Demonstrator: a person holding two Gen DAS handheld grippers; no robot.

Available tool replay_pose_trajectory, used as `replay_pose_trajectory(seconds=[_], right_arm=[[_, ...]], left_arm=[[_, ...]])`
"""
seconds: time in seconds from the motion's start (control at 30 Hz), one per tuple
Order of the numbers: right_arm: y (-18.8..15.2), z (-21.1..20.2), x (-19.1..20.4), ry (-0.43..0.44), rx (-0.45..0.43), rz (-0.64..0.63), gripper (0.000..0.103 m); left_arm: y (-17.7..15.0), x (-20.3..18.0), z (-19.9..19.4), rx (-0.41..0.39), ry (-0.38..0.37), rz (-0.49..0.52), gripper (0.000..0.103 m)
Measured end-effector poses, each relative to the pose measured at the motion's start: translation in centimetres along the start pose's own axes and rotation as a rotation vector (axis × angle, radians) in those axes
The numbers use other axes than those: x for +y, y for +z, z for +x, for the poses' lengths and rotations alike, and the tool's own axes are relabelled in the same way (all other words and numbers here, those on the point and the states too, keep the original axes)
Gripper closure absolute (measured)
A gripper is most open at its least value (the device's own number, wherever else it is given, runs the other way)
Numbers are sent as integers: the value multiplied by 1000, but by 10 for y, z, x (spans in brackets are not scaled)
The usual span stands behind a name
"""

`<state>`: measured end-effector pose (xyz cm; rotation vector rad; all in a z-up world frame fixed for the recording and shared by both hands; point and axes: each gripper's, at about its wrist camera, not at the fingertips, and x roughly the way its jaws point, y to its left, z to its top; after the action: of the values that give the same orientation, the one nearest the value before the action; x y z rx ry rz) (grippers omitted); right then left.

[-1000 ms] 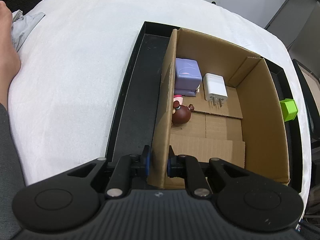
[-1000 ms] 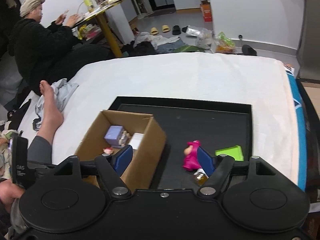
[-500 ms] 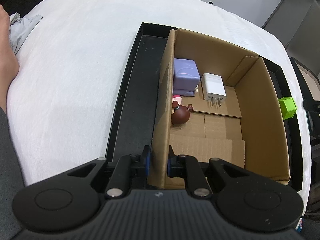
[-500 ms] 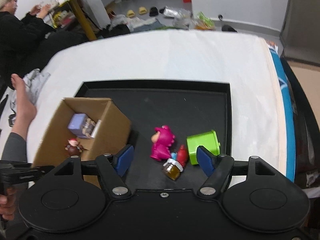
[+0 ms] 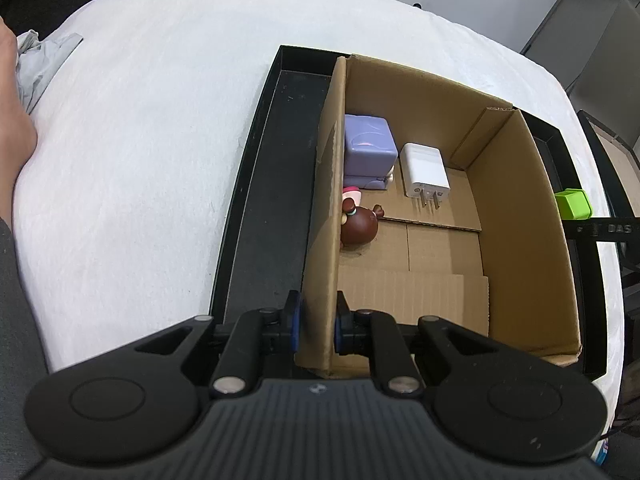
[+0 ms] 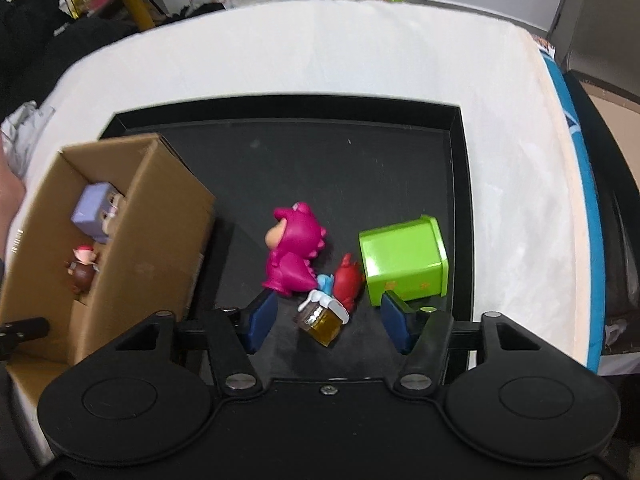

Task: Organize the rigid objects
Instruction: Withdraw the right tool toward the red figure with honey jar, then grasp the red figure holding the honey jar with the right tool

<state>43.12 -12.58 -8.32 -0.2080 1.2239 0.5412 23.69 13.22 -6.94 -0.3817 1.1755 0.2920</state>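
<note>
My left gripper (image 5: 316, 322) is shut on the near left wall of the cardboard box (image 5: 520, 216), which stands in the black tray (image 5: 260, 216). Inside the box lie a purple cube (image 5: 368, 148), a white charger (image 5: 425, 172) and a brown figurine (image 5: 358, 224). In the right wrist view my right gripper (image 6: 326, 322) hangs low over the tray (image 6: 360, 168) with its jaws closing. A small amber bottle with a white cap (image 6: 322, 316) lies between them, and the pads do not touch it. A magenta dinosaur figure (image 6: 296, 252), a red figure (image 6: 348, 276) and a green box (image 6: 404, 260) lie just beyond.
The tray rests on a white padded surface (image 6: 320, 52). A bare foot (image 5: 12, 92) and grey cloth (image 5: 40, 64) lie at its left edge. A person in black (image 6: 36, 20) sits behind, beside a yellow-legged table. Shoes and bags litter the floor further back.
My right gripper has sunk and tilted down over the tray toys, and its jaws have narrowed around the amber bottle. My left gripper and the box have stayed put.
</note>
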Motion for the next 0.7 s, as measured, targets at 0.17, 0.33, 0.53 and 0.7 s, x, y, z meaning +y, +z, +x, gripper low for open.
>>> replay_pose_trajectory(seconds=[0.17,0.33,0.53,0.7], right_arm=[[0,16,-2,-45,9,15,52],[-1,29,-2,-62,5,32,57],[-6,29,7,-72,19,-11,71],[-7,12,16,-50,-7,-43,71]], left_arm=[[-1,1,2,12,0,-3,89],[-1,0,4,16,3,-6,89],[-2,-1,7,25,19,-8,89],[-2,-2,5,28,29,-11,89]])
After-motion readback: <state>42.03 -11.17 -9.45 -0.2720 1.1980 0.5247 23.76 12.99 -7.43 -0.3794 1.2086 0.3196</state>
